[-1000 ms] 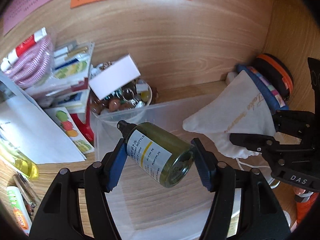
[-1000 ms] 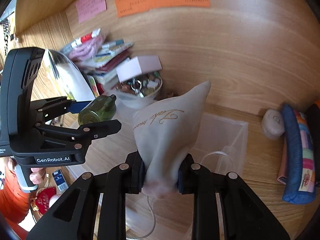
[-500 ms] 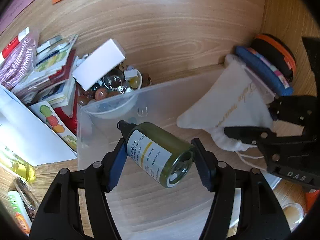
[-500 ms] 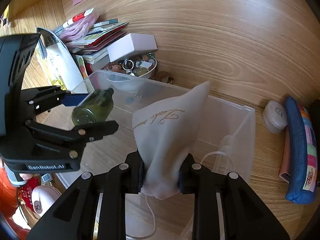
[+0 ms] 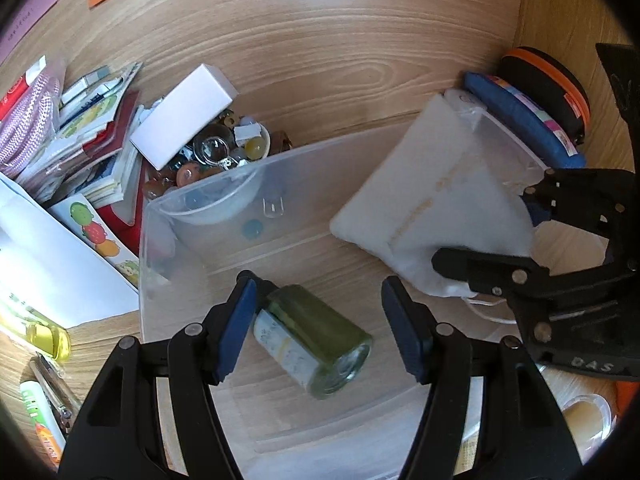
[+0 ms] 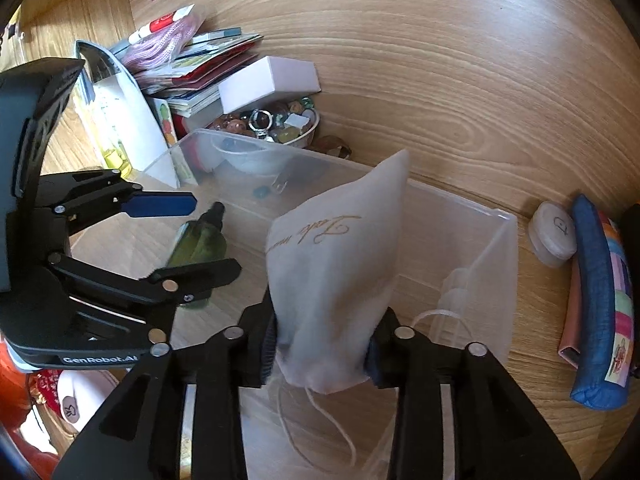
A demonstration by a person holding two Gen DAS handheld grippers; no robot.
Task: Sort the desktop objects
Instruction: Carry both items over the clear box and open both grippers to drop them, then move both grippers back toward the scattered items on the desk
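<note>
A clear plastic bin sits on the wooden desk; it also shows in the right wrist view. My left gripper is open over the bin. A green spray bottle lies below its spread jaws inside the bin, free of the pads, also seen from the right wrist. My right gripper is shut on a white drawstring pouch and holds it above the bin's right part. The pouch shows in the left wrist view too.
A bowl of beads and trinkets under a white box stands behind the bin. Booklets and papers pile at the left. A blue pencil case and a small white case lie at the right.
My left gripper has opened and let go of the green bottle, which has dropped into the bin. Both grippers have moved lower over the bin; the pouch stays gripped.
</note>
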